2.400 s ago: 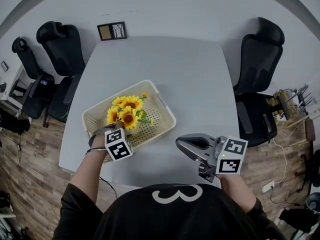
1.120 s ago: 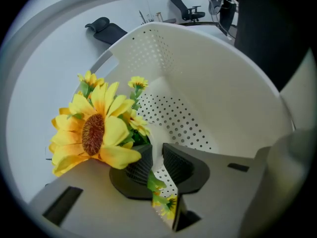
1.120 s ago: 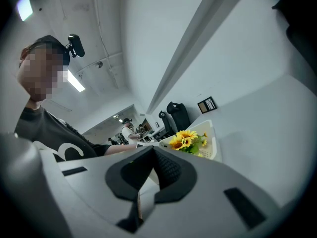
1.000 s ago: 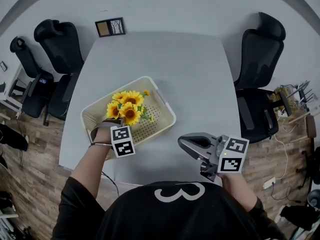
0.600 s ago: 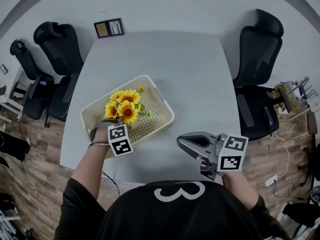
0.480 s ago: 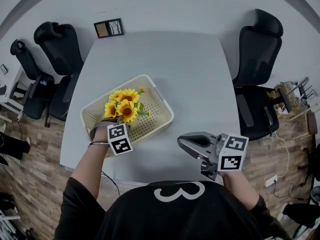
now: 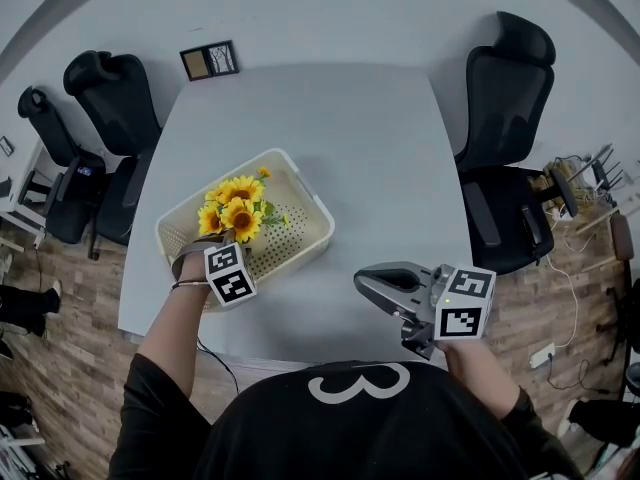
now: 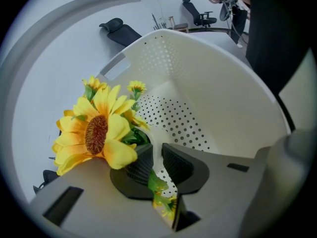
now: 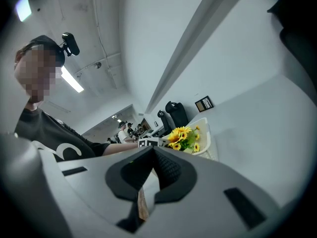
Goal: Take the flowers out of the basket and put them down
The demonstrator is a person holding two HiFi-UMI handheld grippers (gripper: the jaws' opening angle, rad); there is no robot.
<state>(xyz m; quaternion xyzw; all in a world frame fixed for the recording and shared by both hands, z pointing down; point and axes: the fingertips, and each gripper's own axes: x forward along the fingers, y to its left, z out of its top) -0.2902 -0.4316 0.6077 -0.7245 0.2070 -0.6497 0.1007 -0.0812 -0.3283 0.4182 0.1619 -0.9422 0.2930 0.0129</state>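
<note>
Flowers clamped in left gripper jaws, shown only by its own view | right gripper jaws closed, empty

Bright, even light fr. ceiling strip lamp; soft shadows on table. Fisheye warp + dark corners in gripper views; jaws soft-focus.
</note>
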